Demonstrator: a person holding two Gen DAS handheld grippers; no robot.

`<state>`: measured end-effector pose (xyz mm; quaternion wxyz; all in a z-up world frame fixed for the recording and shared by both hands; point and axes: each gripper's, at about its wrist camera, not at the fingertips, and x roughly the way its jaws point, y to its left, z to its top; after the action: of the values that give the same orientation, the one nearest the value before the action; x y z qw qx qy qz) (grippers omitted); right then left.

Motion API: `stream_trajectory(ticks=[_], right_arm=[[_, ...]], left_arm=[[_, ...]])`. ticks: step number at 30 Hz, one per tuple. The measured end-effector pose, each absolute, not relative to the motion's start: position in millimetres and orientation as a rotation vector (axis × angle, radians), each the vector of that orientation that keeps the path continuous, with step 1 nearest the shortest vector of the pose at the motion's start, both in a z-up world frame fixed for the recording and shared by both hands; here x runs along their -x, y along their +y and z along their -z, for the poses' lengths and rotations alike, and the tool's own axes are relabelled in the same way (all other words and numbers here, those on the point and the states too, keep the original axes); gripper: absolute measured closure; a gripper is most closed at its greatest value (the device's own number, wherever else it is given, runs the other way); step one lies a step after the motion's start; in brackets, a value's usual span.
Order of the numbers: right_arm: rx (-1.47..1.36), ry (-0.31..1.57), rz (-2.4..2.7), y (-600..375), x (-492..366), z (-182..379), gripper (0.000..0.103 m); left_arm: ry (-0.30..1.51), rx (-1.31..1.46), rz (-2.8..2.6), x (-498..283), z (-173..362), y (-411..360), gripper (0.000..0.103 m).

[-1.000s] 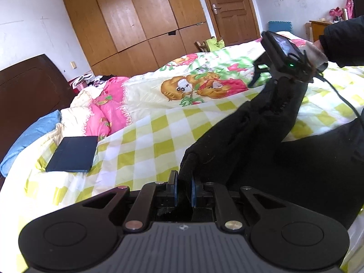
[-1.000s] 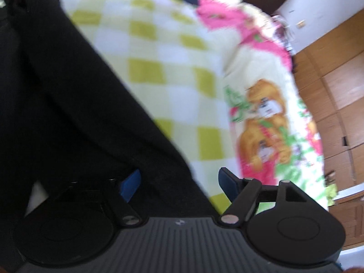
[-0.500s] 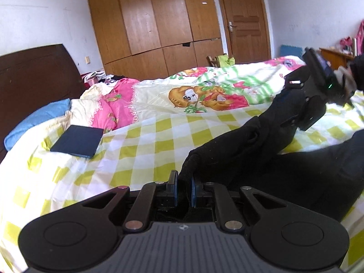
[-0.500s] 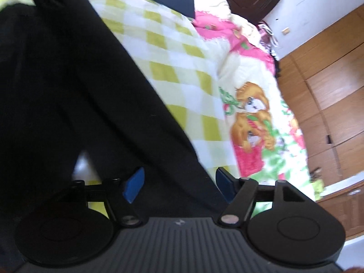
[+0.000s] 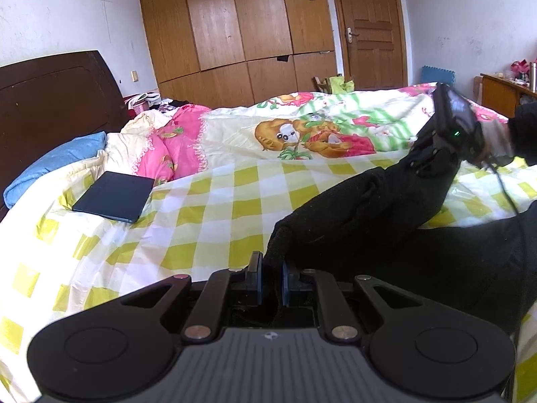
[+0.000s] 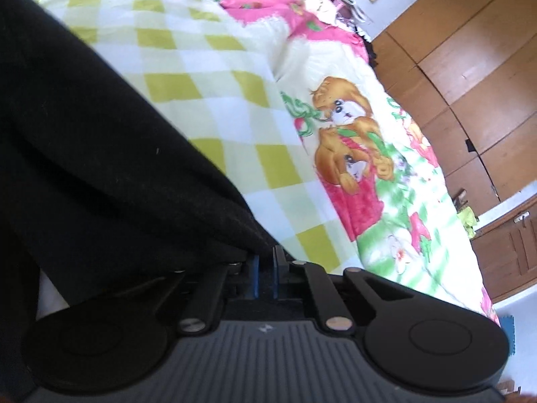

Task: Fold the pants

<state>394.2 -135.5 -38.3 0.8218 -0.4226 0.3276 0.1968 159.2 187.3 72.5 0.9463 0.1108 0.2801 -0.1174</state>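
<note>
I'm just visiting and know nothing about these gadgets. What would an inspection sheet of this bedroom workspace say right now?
Surface: bed with a yellow-checked sheet and a cartoon quilt.
Job's things: black pants, one end lifted off the sheet.
Clutter: dark flat book; blue pillow.
Grippers: left gripper shut on the pants; right gripper has just been closing and is shut on the pants' edge.
Cables: black cable trailing from the right gripper.
Surroundings: wooden wardrobe, door, dark headboard.

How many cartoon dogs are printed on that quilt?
2, side by side on the flowered quilt: one dog nearer the headboard, the other dog just beside it toward the door. Folds may hide more.
</note>
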Motion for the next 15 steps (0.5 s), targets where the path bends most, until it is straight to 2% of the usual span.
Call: stream_trajectory(ticks=[6, 11, 15], right_arm=[[0.808, 0.647, -0.366, -156, -359, -18, 0.097], [0.786, 0.598, -0.367, -162, -278, -82, 0.097], [0.75, 0.714, -0.448, -155, -193, -70, 0.097]], left_arm=[[0.57, -0.239, 0.19, -161, -76, 196, 0.077], [0.502, -0.267, 0.167, -144, -94, 203, 0.077], [0.513, -0.277, 0.128, -122, -75, 214, 0.077]])
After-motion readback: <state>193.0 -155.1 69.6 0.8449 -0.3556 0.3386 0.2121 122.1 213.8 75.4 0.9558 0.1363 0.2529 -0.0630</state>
